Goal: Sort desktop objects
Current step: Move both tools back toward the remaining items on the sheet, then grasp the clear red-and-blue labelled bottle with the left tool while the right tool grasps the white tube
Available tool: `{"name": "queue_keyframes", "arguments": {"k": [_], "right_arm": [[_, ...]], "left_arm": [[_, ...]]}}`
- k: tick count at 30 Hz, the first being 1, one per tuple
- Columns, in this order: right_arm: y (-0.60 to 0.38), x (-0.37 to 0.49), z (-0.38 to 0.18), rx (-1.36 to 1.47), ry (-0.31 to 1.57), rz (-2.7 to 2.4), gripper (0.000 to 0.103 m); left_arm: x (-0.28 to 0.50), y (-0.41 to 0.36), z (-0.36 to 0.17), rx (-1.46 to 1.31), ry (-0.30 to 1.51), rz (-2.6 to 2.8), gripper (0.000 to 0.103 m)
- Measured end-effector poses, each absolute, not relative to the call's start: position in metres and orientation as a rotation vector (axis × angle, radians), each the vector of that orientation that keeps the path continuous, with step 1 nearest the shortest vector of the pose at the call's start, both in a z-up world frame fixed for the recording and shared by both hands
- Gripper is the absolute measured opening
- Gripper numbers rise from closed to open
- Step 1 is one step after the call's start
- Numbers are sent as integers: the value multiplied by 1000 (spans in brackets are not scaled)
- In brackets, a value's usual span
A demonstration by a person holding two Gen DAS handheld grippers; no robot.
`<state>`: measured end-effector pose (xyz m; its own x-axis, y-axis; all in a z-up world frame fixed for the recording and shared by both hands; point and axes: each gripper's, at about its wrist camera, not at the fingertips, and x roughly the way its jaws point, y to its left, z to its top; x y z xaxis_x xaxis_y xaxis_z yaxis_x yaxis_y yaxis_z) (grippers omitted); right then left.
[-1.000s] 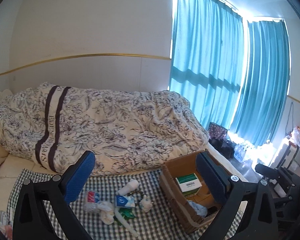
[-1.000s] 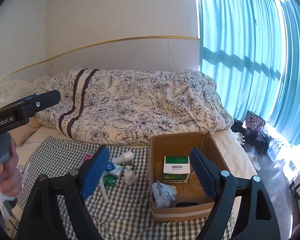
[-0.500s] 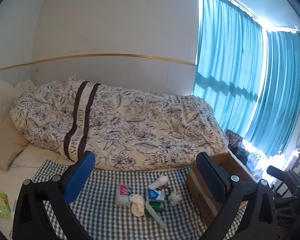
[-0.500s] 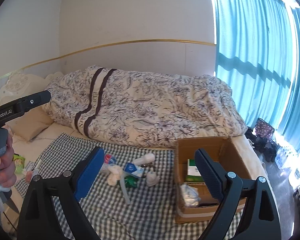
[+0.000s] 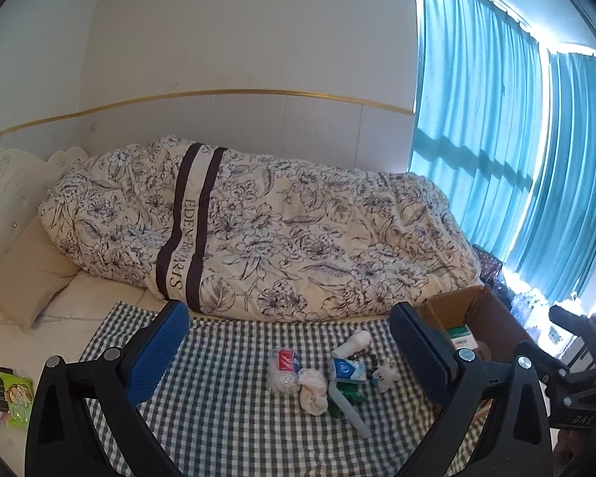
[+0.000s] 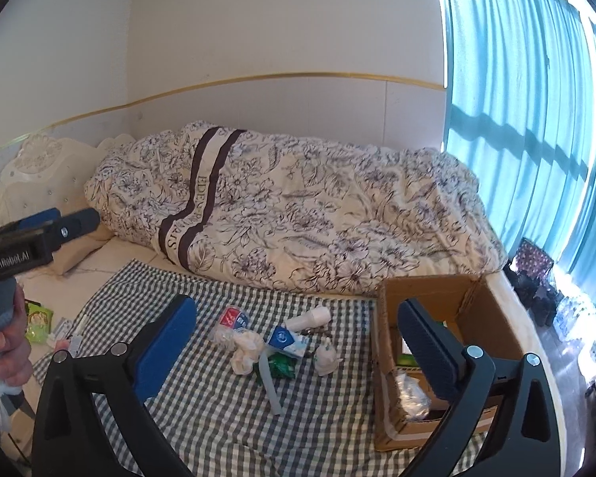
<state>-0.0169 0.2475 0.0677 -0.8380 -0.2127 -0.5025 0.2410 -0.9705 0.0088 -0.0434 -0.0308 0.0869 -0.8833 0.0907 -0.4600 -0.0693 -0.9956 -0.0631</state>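
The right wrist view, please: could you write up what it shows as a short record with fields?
surface: checked cloth spread on a bed
loose items: small pile at the cloth's middle, including a blue-and-white carton, a white bottle, crumpled tissue and a grey tube
container: open cardboard box at the cloth's right end, already holding some things
right tongs: open, empty, above the pile
left tongs: at far left, held in a hand; jaw state unclear here
backdrop: floral duvet, teal curtains
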Motion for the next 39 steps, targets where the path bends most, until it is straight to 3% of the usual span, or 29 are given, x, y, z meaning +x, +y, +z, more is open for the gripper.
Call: {"name": "queue_keyframes", "arguments": {"k": [26, 29, 33, 39], "right_arm": [[205, -126, -114, 1125, 197, -2571, 102], [210, -135, -134, 1164, 162, -2534, 94], [217, -150, -161, 1270, 83, -2448, 62], [216, -156, -190, 1329, 51, -2389, 55]], "left_arm": [[-200, -29, -118, -1348, 51, 2766, 103], [-222, -25, -144, -1429, 36, 2710, 103], [-246, -18, -172, -1505, 70, 2680, 103], [-273, -12, -195, -1559, 90, 2652, 103]]}}
